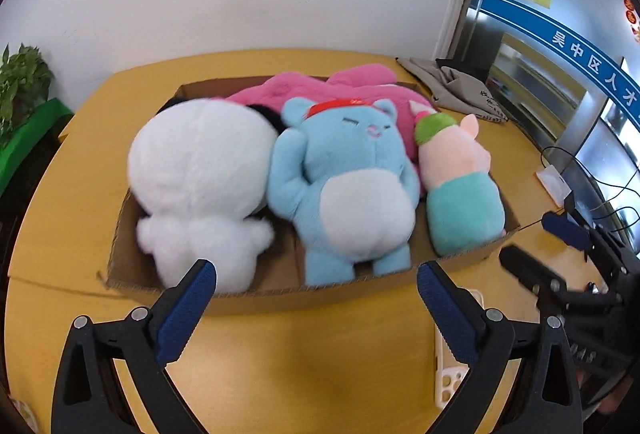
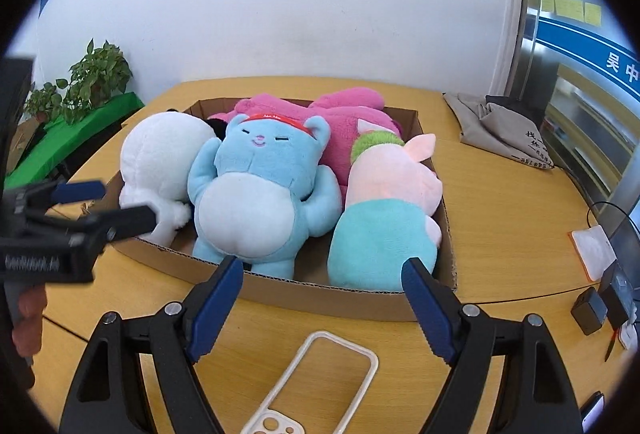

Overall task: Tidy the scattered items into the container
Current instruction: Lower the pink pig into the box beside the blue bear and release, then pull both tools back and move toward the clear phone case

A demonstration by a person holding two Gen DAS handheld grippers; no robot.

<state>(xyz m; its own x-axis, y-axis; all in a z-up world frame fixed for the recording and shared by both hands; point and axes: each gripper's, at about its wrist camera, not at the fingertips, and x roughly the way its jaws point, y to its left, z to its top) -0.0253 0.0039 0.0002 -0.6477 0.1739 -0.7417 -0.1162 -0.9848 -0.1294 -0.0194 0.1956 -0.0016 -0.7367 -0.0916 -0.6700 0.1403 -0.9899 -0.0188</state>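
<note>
- While poised short of the shallow brown cardboard box (image 1: 280,294) on the yellow wooden table (image 1: 320,362), held empty with jaws spread wide: left gripper (image 1: 316,284), aimed at the near box wall.
- Likewise wide open and holding nothing: right gripper (image 2: 322,280), just above the white plastic phone case (image 2: 312,390) lying flat on the table, near the box wall but apart from it.
- Packed side by side inside the box: fluffy white plush toy (image 1: 200,174) at the left, light-blue plush bear with red headband (image 1: 344,186) in the middle, pale-pink plush pig in a teal outfit (image 1: 460,186) at the right, large magenta plush (image 1: 360,82) behind them.
- Judged nearly complete: all soft toys already inside; phone case apparently the last loose item, if counted among the scattered things.
- Left outside at the far right corner of the table: crumpled grey cloth bag (image 2: 500,130), status as a task item unclear.
- Risk one: thin, flat, hollow case likely to slip or skate across the smooth table if pinched from above rather than by an edge.
- Risk two: box already crowded, with toys rising above the rim; case dropped on top could slide off the rounded plush and fall back out.
- Risk three: both grippers close to each other at the near wall; collision or a nudged box possible during the reach.
</note>
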